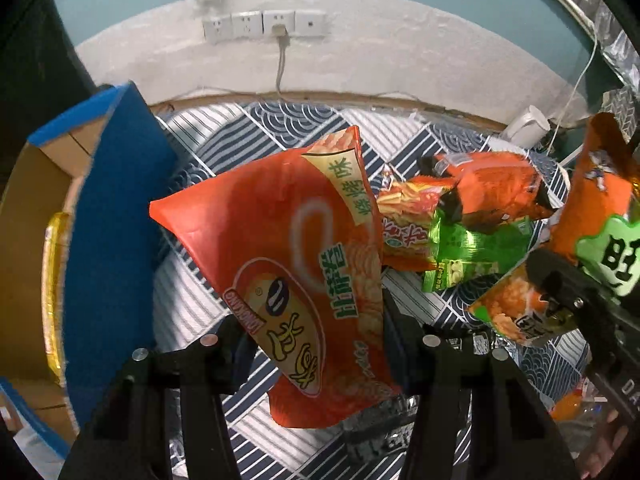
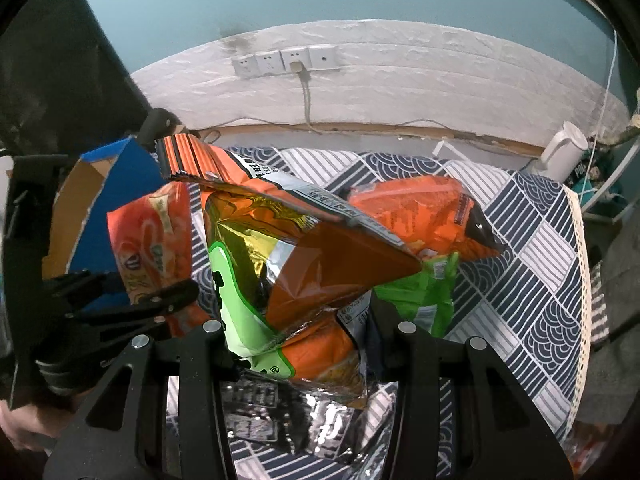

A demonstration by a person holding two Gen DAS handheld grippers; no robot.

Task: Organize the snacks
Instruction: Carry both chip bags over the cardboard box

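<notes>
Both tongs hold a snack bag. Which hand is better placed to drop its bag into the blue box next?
Left. The left tongs grip the red chip bag right beside the blue box; the right tongs and their orange bag sit farther away.

Dim, cool indoor light, glare on the foil snack bags (image 2: 256, 236), strong fisheye bending with dark vignetted corners, and slight blur at the edges.

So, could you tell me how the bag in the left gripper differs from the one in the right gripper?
The red-orange bag in the left gripper looks puffed and smooth; the orange-and-green bag in the right gripper is creased and folded, with silver foil showing. Both hang lifted above the patterned cloth.
</notes>
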